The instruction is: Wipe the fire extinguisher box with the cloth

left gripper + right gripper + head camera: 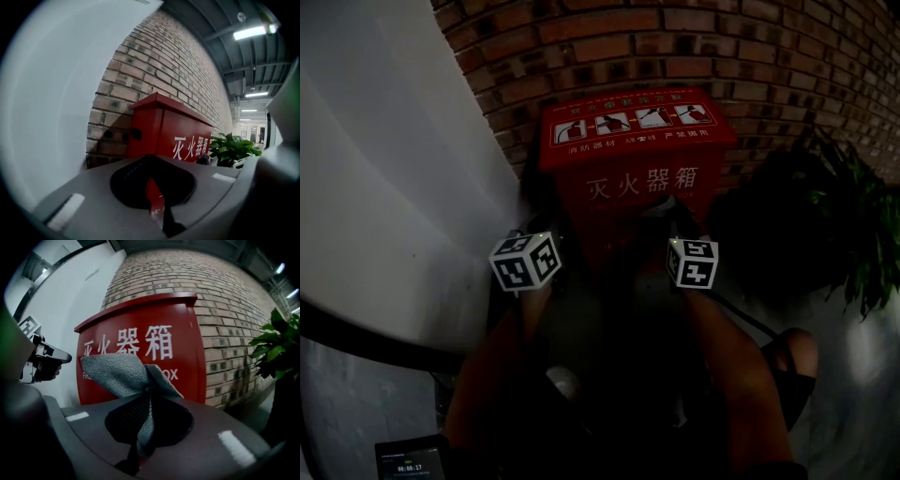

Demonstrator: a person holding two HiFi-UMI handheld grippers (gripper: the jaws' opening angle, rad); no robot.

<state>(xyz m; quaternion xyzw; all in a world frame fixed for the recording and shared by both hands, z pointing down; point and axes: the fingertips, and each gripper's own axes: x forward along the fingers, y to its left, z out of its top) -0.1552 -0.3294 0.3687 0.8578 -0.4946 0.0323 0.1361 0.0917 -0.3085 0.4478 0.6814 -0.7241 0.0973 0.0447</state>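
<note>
Now right tool grips grey cloth before closed red box; left tool narrow.

The head view looks steeply down on the fire extinguisher box. The left gripper view faces it obliquely from low, the right gripper view nearer and frontally. All share its lettered front.

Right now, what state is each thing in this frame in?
fire extinguisher box: lid shut, upright against the brick wall.
cloth: pinched in the right gripper, fanned out ahead of its jaws.
right gripper: shut on the cloth.
left gripper: jaws closed to a thin slit, empty.
</note>
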